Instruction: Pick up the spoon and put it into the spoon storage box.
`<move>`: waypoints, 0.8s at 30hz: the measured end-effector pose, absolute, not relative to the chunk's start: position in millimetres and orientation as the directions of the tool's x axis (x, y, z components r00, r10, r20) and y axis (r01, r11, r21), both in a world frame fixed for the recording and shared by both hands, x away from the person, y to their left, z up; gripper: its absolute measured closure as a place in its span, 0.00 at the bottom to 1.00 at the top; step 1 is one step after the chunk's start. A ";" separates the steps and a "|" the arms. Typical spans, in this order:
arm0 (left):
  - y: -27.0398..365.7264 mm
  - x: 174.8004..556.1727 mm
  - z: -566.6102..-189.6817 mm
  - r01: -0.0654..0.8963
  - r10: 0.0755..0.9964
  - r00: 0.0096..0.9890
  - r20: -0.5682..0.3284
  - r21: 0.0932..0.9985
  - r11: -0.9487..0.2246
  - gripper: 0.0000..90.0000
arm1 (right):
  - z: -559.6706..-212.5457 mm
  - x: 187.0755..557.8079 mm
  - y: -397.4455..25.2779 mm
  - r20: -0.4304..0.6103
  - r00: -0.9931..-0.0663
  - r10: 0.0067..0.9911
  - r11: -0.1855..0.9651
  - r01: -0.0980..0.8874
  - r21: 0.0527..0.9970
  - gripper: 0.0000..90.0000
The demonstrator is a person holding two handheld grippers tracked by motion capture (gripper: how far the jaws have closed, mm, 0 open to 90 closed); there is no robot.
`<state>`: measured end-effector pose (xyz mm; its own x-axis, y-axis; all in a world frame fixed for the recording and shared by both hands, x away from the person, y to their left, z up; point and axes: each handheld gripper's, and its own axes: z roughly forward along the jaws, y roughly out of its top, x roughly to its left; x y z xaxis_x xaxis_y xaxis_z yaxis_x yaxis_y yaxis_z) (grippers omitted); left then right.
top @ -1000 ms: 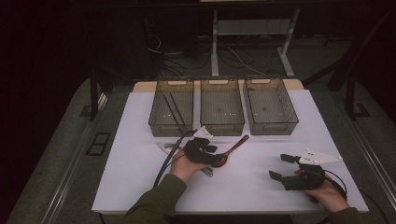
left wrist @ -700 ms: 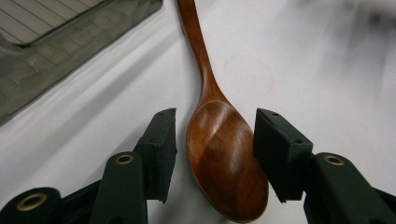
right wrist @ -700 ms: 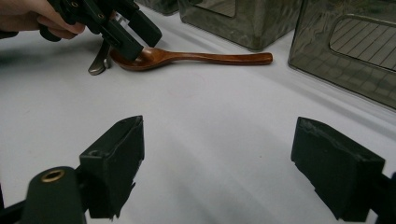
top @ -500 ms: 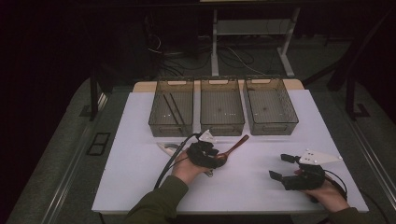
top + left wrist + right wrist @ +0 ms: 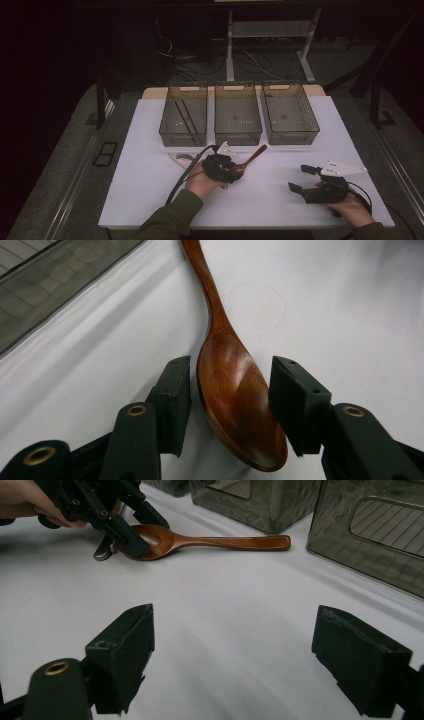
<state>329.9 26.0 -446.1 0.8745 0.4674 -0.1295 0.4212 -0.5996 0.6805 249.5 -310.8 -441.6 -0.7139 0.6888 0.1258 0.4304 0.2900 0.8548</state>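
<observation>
My left gripper (image 5: 230, 390) straddles the bowl of the brown wooden spoon (image 5: 235, 390), which lies flat on the white table (image 5: 150, 180) just near of the middle smoked-plastic bin (image 5: 237, 120). The jaws stand slightly apart, one pad (image 5: 175, 390) beside each rim, not yet clamped. I should close evenly, then lift level. My right gripper (image 5: 232, 655) rests wide open, holding nothing.
</observation>
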 end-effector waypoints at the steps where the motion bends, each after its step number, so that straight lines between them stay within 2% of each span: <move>1: 25.0 328.0 -446.1 0.435 0.477 0.868 -0.140 0.678 -0.592 0.56 | -441.6 249.5 -310.8 0.126 -0.715 0.688 0.291 0.430 0.855 0.18; 6: 20.9 324.7 -445.2 0.410 0.468 0.877 -0.107 0.673 -0.615 0.59 | -441.4 249.5 -310.8 0.124 -0.714 0.689 0.291 0.429 0.855 0.18; 12: 15.7 321.8 -444.0 0.383 0.453 0.888 -0.077 0.668 -0.638 0.69 | -441.3 249.6 -310.8 0.123 -0.714 0.689 0.291 0.428 0.856 0.18; 21: 14.4 320.1 -442.7 0.401 0.472 0.877 -0.085 0.669 -0.625 0.85 | -441.3 249.7 -311.0 0.119 -0.716 0.688 0.294 0.425 0.856 0.18; 24: 15.9 320.7 -441.8 0.409 0.483 0.872 -0.083 0.667 -0.623 0.87 | -441.3 249.8 -310.9 0.119 -0.717 0.687 0.295 0.425 0.856 0.18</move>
